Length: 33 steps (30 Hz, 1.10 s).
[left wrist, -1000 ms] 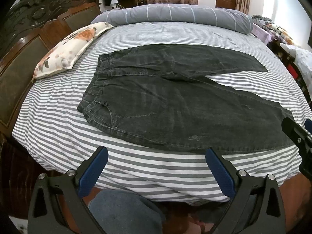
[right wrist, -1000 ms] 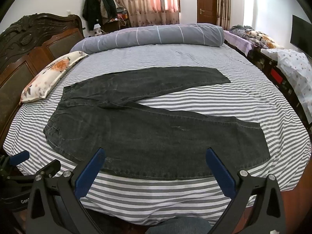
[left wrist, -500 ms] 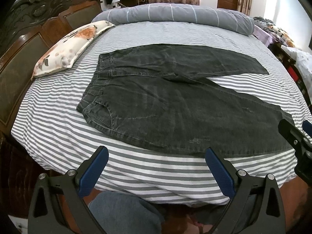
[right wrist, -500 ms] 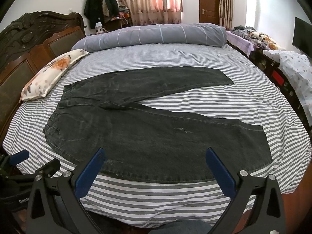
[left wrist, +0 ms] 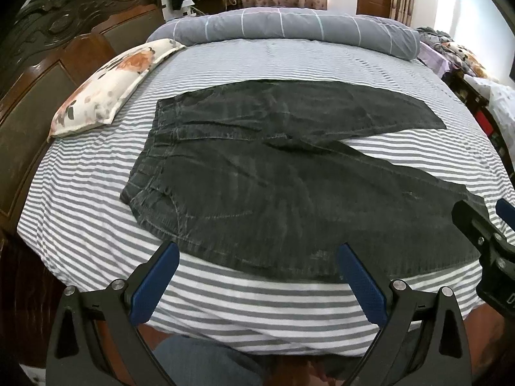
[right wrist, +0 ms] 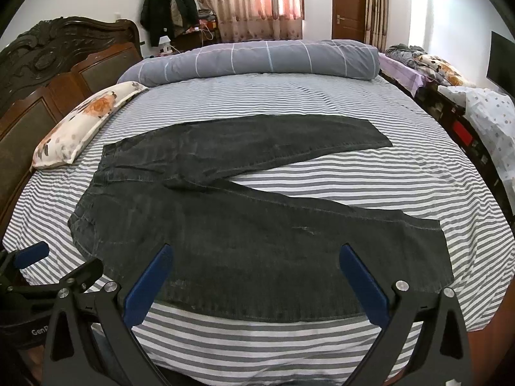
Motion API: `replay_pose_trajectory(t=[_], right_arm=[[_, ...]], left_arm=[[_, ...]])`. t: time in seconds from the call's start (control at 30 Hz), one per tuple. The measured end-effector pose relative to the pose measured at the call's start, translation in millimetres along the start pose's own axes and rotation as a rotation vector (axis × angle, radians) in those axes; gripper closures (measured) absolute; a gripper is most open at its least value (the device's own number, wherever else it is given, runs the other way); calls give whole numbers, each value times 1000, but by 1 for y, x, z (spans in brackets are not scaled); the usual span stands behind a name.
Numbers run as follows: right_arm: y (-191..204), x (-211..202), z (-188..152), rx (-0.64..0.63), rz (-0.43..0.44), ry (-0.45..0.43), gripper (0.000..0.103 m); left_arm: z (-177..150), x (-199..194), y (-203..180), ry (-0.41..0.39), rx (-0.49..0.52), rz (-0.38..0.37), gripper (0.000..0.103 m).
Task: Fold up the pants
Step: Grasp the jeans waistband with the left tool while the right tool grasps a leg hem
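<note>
Dark grey denim pants lie flat on the striped bed, waistband to the left, both legs spread apart to the right. My left gripper hovers open over the near edge of the pants, near the hip. My right gripper is open too, above the near leg's lower edge. The right gripper's body shows at the right of the left wrist view, and the left gripper's body at the lower left of the right wrist view. Neither holds cloth.
A floral pillow lies at the left by the dark wooden headboard. A rolled grey checked duvet runs along the far side. Cluttered furniture stands to the right. A person's knee in blue cloth is below.
Both grippers have crept a little forward toward the bed, so the pants look slightly larger and nearer. Both stay open.
</note>
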State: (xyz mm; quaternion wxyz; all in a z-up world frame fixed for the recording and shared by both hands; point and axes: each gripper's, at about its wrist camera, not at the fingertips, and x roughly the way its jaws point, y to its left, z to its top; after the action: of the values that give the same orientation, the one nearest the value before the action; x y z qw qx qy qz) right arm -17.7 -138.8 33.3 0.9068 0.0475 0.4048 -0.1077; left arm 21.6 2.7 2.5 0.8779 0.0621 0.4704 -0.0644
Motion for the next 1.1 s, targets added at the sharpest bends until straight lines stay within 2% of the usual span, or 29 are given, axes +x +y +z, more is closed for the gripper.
replay_pose_trajectory(t=[0.8, 0.93, 1.1], right_arm=[[-8, 26, 10, 11, 6, 23, 0], [-14, 38, 17, 28, 29, 24, 1], [-21, 60, 37, 39, 30, 16, 1]], left_arm=[[26, 30, -3, 3, 28, -4, 4], [39, 43, 9, -3, 20, 1, 6], [68, 75, 55, -9, -36, 40, 17]])
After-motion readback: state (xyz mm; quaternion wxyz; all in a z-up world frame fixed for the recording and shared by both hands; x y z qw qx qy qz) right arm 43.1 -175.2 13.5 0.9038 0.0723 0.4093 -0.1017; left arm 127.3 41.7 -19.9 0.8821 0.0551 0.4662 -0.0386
